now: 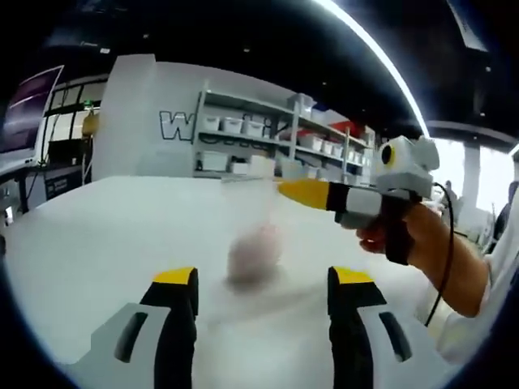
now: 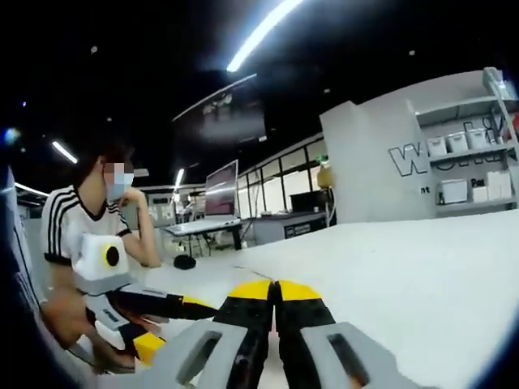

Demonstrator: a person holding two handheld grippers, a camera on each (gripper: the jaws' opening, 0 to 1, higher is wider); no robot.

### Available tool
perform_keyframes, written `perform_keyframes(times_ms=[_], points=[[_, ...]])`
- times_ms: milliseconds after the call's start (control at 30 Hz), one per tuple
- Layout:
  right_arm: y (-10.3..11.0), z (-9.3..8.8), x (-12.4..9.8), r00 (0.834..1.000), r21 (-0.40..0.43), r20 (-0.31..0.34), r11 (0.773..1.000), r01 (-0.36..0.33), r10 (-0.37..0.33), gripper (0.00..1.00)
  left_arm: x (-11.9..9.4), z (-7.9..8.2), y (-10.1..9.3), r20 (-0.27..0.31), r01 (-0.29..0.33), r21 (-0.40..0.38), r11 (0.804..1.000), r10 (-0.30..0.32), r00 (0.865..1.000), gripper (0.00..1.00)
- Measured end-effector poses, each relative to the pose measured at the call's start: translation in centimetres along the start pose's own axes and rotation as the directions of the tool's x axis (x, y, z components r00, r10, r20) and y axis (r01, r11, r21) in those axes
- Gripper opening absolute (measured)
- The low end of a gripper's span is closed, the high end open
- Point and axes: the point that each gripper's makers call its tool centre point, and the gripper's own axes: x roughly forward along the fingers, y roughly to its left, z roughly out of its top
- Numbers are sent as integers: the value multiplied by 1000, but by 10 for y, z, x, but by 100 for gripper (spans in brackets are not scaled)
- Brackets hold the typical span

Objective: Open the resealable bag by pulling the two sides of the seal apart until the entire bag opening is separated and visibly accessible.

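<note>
My left tongs (image 1: 262, 277), grey with yellow tips, are wide open and hold nothing. They hover just above the big white bench (image 1: 97, 243), one tip on each side of the bag.

The clear plastic bag (image 1: 253, 235) is in the middle, between my two left tips and a bit past them. It looks very blurry. It stands up tall from the bench, and there is a soft pink lump (image 1: 251, 253) low inside it. I cannot see the seal well, so I cannot tell if any of it has come apart.

My right tongs (image 1: 296, 191) come in from the right side, with my hand (image 1: 389, 235) around the handle. Their yellow tips reach the top of the bag. In the right gripper view those tips (image 2: 276, 290) are squeezed tight together. I think they are pinching one side of the bag's top, because the floppy bag stands up there, but the blur hides the touch itself.

So I think I am at the grabbing step. One side is held and the other side is not. Next, my left tongs need to go up to the top edge, close on the free side near the seal, and then both tongs pull gently away from each other.
</note>
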Motion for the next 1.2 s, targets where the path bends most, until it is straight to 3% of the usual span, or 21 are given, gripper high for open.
perform_keyframes(times_ms=[133, 533, 733, 800, 933, 1200], points=[[9, -4, -3, 1000, -50, -22, 999, -7, 6, 0, -2, 0, -1, 0, 3, -21, 1000, -3, 1000, 53], [28, -17, -10, 997, -85, -67, 995, -48, 42, 0, -11, -2, -9, 2, 33, -89, 995, -33, 999, 39], [36, -20, -13, 995, -121, -90, 991, -62, 51, 0, -15, 0, -13, 25, 59, -165, 985, -56, 998, 30], [41, -25, -14, 992, -149, -109, 986, -73, 57, 0, -17, 1, -14, 42, 70, -205, 976, -63, 997, 27], [50, -34, -17, 989, -196, -138, 977, -86, 59, 0, -21, 7, -9, 99, 94, -348, 933, -63, 993, 23], [54, -37, -18, 988, -207, -142, 974, -91, 62, 0, -26, 11, -9, 142, 127, -442, 888, -71, 987, 18]])
